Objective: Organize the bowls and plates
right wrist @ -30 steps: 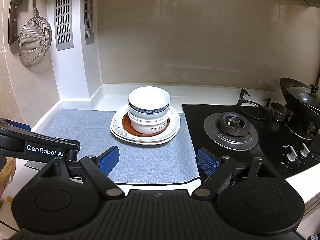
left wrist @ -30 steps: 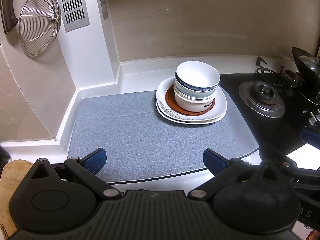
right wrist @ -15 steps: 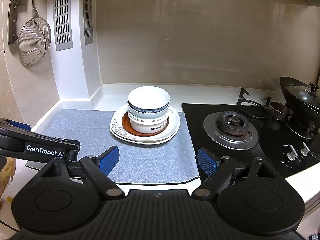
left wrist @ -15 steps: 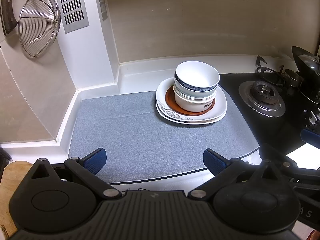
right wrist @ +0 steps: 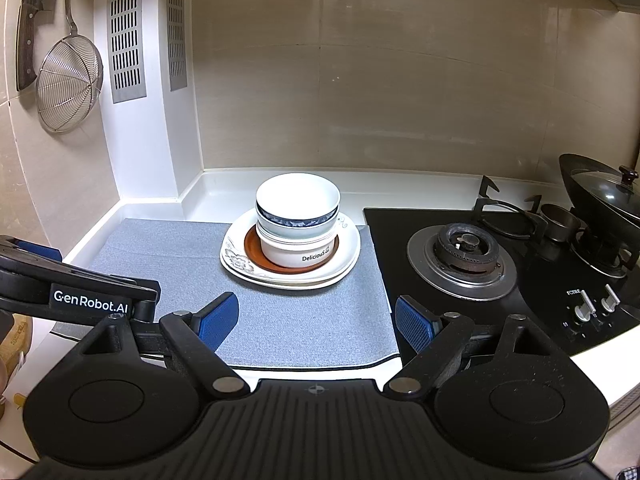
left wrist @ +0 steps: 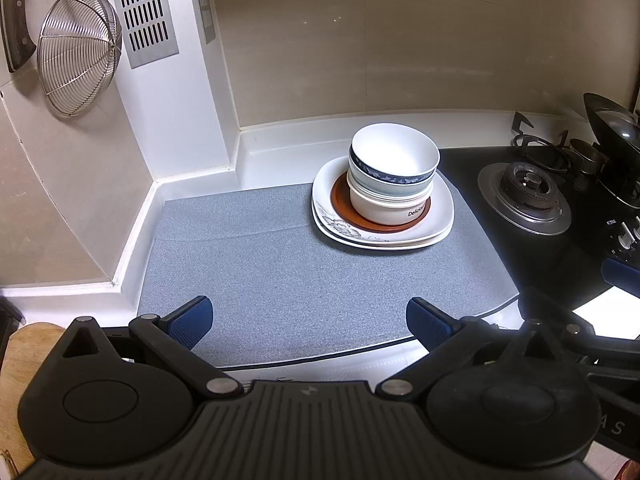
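One stack stands on the grey mat (left wrist: 280,272) (right wrist: 180,256). White plates (left wrist: 442,216) (right wrist: 350,246) lie at the bottom, one with a flower print. A brown saucer (left wrist: 340,200) (right wrist: 252,250) lies on them. A cream bowl marked "Delicious" (left wrist: 384,210) (right wrist: 296,254) sits on the saucer. A blue-banded white bowl (left wrist: 394,156) (right wrist: 298,200) is nested on top. My left gripper (left wrist: 308,320) is open and empty, near the mat's front edge. My right gripper (right wrist: 316,322) is open and empty, in front of the stack. The left gripper's body (right wrist: 72,292) shows at the right wrist view's left.
A black gas hob (right wrist: 460,252) (left wrist: 524,196) lies right of the mat, with a lidded wok (right wrist: 600,192) at far right. A wire strainer (left wrist: 76,60) (right wrist: 68,84) and a cleaver (right wrist: 30,32) hang on the left wall. A wooden board (left wrist: 24,356) lies at lower left.
The right gripper has drifted very slightly; the stack sits a touch lower in its view. The left view is unchanged.
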`<act>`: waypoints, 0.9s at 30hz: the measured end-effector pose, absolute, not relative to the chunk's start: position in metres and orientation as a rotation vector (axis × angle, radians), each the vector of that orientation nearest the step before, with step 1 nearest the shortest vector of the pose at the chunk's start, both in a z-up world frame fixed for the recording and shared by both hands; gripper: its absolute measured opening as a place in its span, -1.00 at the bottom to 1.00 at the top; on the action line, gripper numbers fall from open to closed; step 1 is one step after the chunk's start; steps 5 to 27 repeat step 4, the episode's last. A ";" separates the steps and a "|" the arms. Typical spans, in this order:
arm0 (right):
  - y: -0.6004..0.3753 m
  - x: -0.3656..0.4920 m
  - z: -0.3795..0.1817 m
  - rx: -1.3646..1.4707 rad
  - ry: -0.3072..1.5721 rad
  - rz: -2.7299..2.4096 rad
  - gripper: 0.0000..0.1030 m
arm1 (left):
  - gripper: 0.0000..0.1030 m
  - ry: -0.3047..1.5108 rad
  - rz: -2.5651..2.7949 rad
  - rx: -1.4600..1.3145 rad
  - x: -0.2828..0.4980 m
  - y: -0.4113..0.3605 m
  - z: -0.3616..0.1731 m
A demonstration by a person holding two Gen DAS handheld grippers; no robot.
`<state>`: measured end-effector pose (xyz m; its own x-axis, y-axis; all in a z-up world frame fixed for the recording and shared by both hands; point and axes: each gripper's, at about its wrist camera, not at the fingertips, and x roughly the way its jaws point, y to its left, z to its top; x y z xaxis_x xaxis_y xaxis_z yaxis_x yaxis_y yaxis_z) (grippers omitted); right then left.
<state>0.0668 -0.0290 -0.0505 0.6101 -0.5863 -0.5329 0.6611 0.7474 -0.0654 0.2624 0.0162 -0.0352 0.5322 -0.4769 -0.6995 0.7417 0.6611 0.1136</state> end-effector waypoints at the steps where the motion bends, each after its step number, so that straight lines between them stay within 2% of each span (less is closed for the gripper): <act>1: -0.029 0.066 -0.051 0.144 0.562 -0.723 0.69 | 0.99 0.686 -0.753 0.429 0.263 0.016 -0.035; 27: -0.028 0.066 -0.050 0.149 0.560 -0.719 0.69 | 0.99 0.691 -0.750 0.436 0.263 0.013 -0.034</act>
